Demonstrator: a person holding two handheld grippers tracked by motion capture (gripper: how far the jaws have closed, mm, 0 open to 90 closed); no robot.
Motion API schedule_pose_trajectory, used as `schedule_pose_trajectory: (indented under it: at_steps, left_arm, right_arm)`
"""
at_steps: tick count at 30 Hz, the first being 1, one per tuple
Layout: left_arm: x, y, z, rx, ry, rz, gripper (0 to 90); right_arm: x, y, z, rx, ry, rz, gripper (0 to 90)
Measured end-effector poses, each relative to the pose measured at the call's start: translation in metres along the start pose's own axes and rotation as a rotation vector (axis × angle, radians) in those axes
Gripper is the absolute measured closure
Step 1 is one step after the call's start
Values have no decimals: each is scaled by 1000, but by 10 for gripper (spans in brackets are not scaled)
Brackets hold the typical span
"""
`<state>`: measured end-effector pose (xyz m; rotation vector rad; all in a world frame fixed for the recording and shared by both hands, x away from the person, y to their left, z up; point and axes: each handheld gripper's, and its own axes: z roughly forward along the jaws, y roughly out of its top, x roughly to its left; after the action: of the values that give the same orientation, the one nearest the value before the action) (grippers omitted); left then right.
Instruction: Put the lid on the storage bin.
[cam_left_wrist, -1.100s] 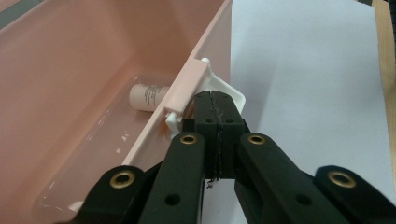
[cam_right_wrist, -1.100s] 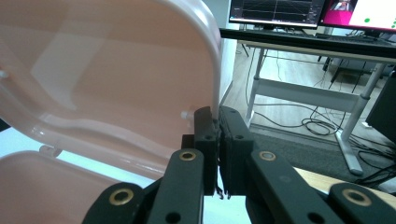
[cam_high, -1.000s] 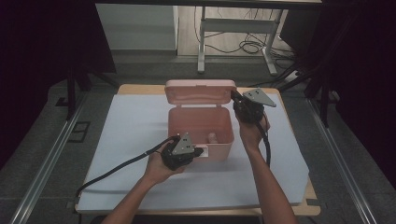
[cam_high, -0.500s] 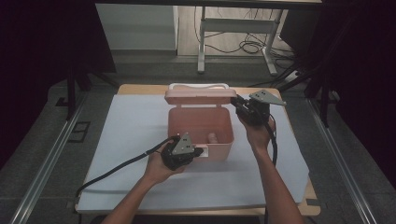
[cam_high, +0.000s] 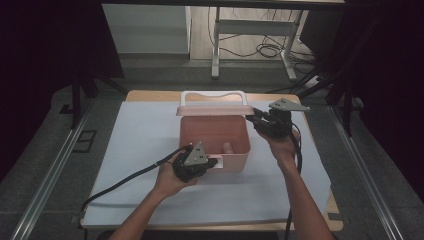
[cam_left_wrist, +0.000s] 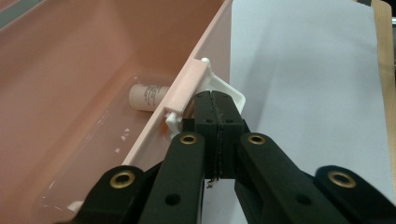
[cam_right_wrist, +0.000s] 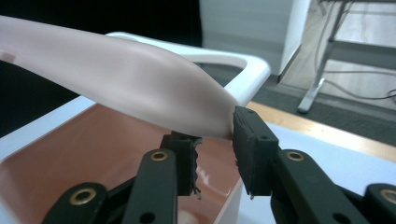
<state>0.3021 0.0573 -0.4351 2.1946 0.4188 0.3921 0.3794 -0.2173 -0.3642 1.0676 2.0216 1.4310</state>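
My left gripper (cam_left_wrist: 215, 100) clenched at the pink box (cam_high: 214, 134) front latch (cam_left_wrist: 187, 88), right gripper (cam_right_wrist: 212, 142) grasping the lid (cam_right_wrist: 116, 77) edge (thin bite) — lid could slip and slam.

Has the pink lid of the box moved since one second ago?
Yes. The lid, held at its corner by the right gripper, has swung down toward the person over the pink box, which has stayed on the table.
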Motion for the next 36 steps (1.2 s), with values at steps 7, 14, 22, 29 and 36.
schedule_pose_trajectory:
  at_steps: [7, 14, 22, 29, 36]
  left_arm:
    - [0, 0, 0, 0, -1, 3, 900]
    - [1, 0, 0, 0, -3, 3, 900]
    - [1, 1, 0, 3, -2, 2, 900]
    - [1, 1, 0, 3, -1, 3, 900]
    - [1, 1, 0, 4, -1, 5, 900]
  right_arm:
    - [-6, -1, 0, 58, 52, 9, 627]
    - [-9, 0, -5, 99, 77, 5, 541]
    - [-11, -9, -19, 141, 108, -6, 491]
    - [-16, -21, -33, 172, 96, -2, 472]
    - [-24, -27, -44, 161, 60, 28, 465]
